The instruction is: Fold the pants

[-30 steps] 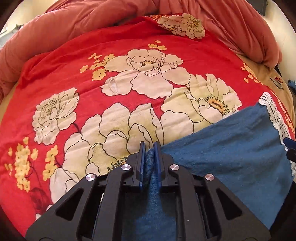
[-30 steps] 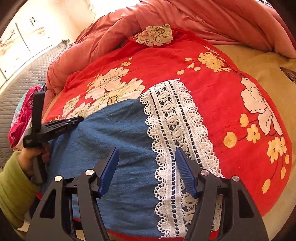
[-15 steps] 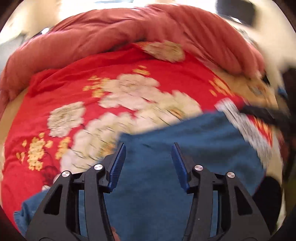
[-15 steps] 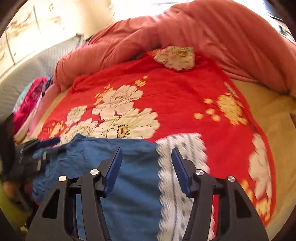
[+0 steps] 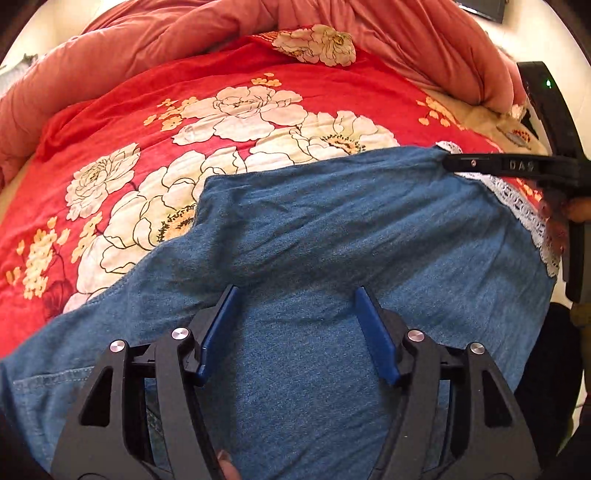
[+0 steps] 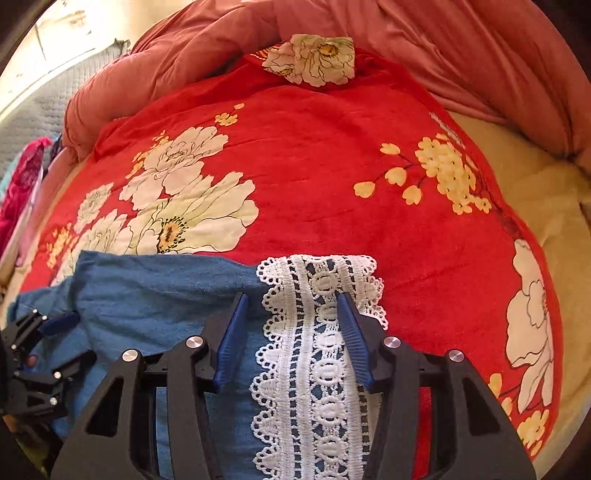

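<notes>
Blue denim pants (image 5: pixel 332 236) with a white lace hem (image 6: pixel 317 332) lie folded over on a red floral blanket (image 5: pixel 221 92). My left gripper (image 5: pixel 295 295) is open and empty above the denim near the folded edge. My right gripper (image 6: pixel 290 299) is open and empty over the lace hem band, its right finger above the lace. The right gripper also shows side-on at the right edge of the left wrist view (image 5: pixel 498 164). The left gripper shows at the lower left of the right wrist view (image 6: pixel 55 321). The pants' near part is hidden under the grippers.
A bunched salmon-pink duvet (image 5: pixel 369 33) lies along the far side of the bed. A beige sheet (image 6: pixel 535 192) shows on the right. Magenta clothing (image 6: pixel 22 181) and a grey quilted cover (image 6: pixel 55 92) lie at the far left.
My left gripper has let go of the denim and opened. Both grippers have drawn back toward the near side, so the pants now lie flat below them.
</notes>
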Demonstrator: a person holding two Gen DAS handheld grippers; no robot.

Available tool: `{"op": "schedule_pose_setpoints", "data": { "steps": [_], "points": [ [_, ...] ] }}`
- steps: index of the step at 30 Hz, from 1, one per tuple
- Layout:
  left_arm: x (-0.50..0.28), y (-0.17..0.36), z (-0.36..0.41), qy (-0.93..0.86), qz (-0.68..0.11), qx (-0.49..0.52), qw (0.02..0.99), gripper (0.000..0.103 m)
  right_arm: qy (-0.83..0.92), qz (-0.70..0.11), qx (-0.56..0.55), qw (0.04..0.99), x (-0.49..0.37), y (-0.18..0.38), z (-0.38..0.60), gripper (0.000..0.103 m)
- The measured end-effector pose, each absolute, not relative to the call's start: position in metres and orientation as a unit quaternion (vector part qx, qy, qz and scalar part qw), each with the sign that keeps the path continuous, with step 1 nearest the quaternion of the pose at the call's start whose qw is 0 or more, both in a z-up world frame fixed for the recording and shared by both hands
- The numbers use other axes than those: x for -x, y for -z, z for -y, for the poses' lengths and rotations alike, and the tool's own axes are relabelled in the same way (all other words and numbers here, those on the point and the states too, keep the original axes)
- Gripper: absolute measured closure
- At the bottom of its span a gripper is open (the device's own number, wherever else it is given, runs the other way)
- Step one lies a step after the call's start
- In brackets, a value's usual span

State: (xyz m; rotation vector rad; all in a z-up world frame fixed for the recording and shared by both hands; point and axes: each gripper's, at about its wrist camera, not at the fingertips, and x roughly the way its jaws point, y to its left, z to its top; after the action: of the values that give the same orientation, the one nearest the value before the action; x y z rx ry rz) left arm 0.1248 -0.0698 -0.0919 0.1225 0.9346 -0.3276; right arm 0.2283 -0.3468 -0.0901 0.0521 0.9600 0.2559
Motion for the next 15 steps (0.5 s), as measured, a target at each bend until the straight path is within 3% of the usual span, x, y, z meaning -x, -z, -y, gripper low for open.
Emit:
{"op": "schedule_pose_setpoints", "data": {
  "steps": [4, 12, 15],
  "points": [
    [-0.116, 0.081, 0.068, 0.166, -0.449, -0.045, 0.877, 0.033, -0.113, -0.432, -0.035, 0.894, -0.207, 0.068, 0.349, 0.048],
    [-0.099, 0.058, 0.068, 0.17, -0.436, -0.041, 0.883, 0.033, -0.088, -0.392, -0.091, 0.911, -0.139, 0.045, 0.385, 0.048],
    [-0.094, 0.048, 0.074, 0.175, -0.427, -0.044, 0.886, 0.03, -0.078, -0.385, -0.096, 0.915, -0.116, 0.041, 0.398, 0.033]
  ]
}}
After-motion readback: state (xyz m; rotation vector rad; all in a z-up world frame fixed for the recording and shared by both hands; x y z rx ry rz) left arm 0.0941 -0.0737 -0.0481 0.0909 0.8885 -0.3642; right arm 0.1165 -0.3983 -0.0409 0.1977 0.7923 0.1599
